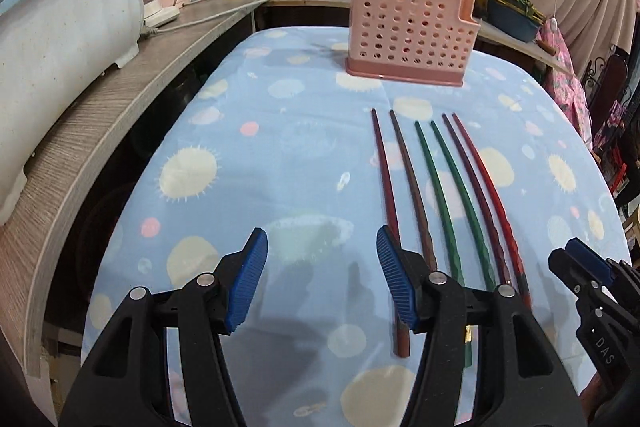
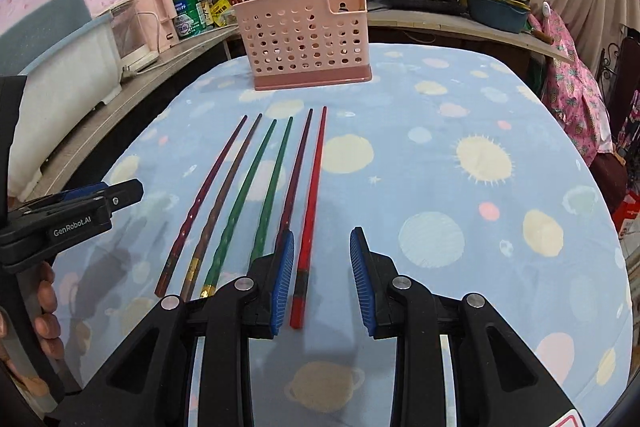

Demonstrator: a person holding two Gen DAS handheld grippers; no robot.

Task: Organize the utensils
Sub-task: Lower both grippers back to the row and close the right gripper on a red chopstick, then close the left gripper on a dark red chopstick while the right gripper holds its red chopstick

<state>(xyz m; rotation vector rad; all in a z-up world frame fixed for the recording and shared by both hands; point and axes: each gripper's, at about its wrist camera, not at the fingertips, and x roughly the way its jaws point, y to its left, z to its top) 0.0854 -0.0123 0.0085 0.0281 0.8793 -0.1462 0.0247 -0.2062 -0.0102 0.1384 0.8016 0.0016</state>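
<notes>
On the left, the left gripper (image 1: 322, 277) hangs over the near edge of the tabletop (image 1: 248, 163), jaws released with nothing between them. Right of centre lie six chopsticks side by side: two dark red (image 1: 383, 171), two green (image 1: 436, 187), one maroon (image 1: 476, 187) and one bright red (image 2: 314, 195). The pink perforated utensil holder (image 1: 408, 35) stands upright at the far end. The right gripper (image 2: 322, 277) hovers with released jaws straddling the bright red chopstick's near end without touching it.
</notes>
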